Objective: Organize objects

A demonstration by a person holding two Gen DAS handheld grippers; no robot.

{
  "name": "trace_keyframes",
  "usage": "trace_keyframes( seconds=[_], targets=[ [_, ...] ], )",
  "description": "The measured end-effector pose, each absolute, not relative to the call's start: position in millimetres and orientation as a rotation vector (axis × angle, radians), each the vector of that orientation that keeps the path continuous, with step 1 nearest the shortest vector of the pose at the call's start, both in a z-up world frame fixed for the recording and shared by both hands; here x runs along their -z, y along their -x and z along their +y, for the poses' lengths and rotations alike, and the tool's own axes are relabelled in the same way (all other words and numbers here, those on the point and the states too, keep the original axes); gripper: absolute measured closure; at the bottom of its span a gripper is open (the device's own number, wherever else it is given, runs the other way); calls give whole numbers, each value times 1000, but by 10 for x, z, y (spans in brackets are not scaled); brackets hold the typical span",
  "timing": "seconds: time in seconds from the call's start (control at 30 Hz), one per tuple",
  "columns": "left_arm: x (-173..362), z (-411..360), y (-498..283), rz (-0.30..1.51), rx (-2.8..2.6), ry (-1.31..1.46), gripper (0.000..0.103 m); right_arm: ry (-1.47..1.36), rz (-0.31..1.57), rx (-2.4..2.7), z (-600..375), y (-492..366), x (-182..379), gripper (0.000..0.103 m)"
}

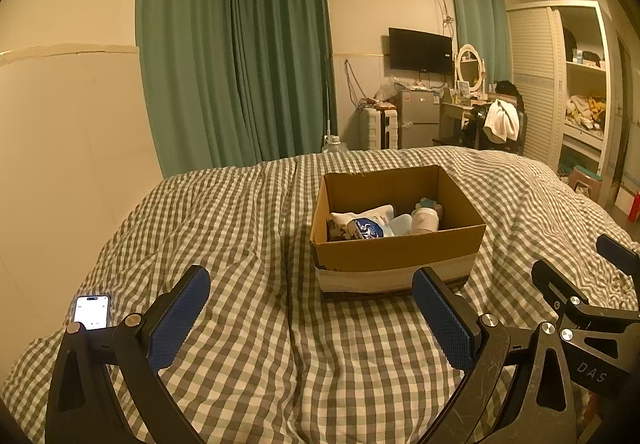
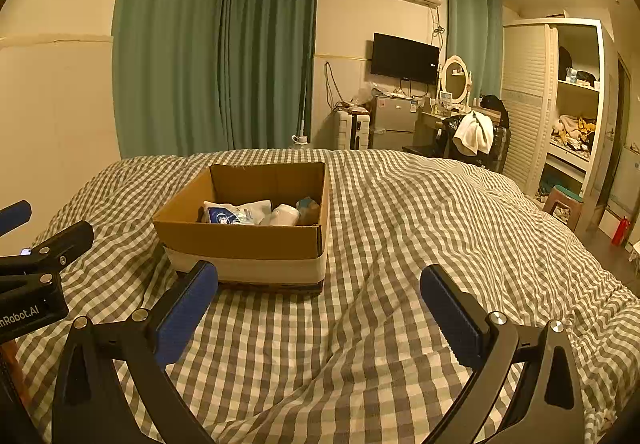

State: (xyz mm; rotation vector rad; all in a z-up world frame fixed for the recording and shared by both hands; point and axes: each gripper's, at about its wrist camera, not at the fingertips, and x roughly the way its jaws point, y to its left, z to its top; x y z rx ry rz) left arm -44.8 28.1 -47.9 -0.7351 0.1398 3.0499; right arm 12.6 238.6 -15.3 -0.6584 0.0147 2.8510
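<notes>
One cardboard box [image 1: 394, 232] sits on the checked bed [image 1: 248, 228], at 12 o'clock from the left gripper [image 1: 310, 316] and at 11 o'clock from the right gripper [image 2: 318, 318]. Inside it lie several items, roughly four: a blue-printed pack [image 1: 368, 227], a white cloth [image 1: 352, 215], a pale tub [image 1: 401, 223] and a white roll [image 1: 425, 221]. Both grippers' fingers are spread wide, holding nothing. One lit phone [image 1: 92, 311] lies on the bed at 9 o'clock from the left gripper.

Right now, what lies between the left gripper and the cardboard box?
Only checked bedcover: in the left wrist view nothing sits between the open left gripper and the cardboard box. The phone lies off to the left.
</notes>
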Motion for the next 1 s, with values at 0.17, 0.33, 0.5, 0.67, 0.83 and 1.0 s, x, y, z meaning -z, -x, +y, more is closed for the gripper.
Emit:
trace_keyframes(
  seconds=[0.17, 0.33, 0.5, 0.67, 0.83, 1.0],
  targets=[
    [491, 285, 435, 145, -3048, 741, 0, 663, 18, -2850, 2392, -128, 151, 1],
    [492, 286, 426, 141, -3048, 744, 0, 664, 18, -2850, 2393, -127, 151, 1],
    [492, 285, 429, 142, -3049, 743, 0, 665, 17, -2850, 2390, -124, 152, 1],
    [491, 286, 428, 143, -3049, 744, 0, 666, 17, -2850, 2390, -122, 154, 1],
    [485, 292, 421, 143, -3048, 745, 0, 670, 14, -2849, 2386, -126, 163, 1],
    [483, 292, 417, 137, -3047, 751, 0, 672, 14, -2849, 2386, -129, 168, 1]
  ],
)
